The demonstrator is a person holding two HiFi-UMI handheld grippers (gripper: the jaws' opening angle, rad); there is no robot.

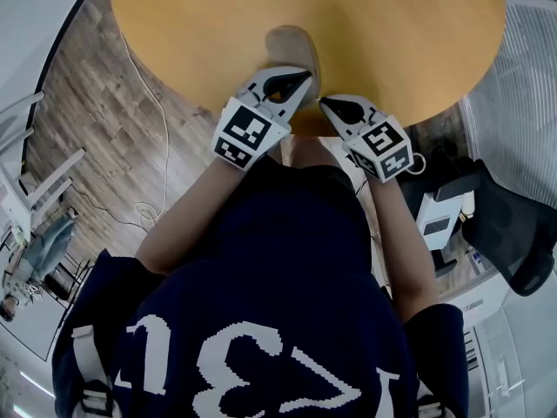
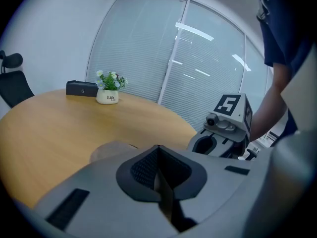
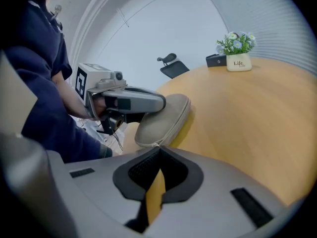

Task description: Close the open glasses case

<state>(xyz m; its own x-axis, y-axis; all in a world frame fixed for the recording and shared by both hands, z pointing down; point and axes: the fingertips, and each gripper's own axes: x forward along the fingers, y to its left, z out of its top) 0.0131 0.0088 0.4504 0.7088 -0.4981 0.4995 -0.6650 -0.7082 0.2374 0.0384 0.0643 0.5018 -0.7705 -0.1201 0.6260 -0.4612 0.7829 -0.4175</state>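
The beige oval glasses case [image 1: 289,47] lies near the round wooden bench's [image 1: 174,24] front edge. The left gripper [image 1: 305,76], pressed together, reaches across its top, and the right gripper [image 1: 324,103] sits just beside it, likewise closed and empty.

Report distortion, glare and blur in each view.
Head view: fisheye bows the floor and the table edge; the light is even. Left gripper view: dark vignetted corners, lamp reflections streak the blinds, the near left gripper looks soft. Right gripper view: the wall curves strongly, case sharp, right gripper blurred up close.
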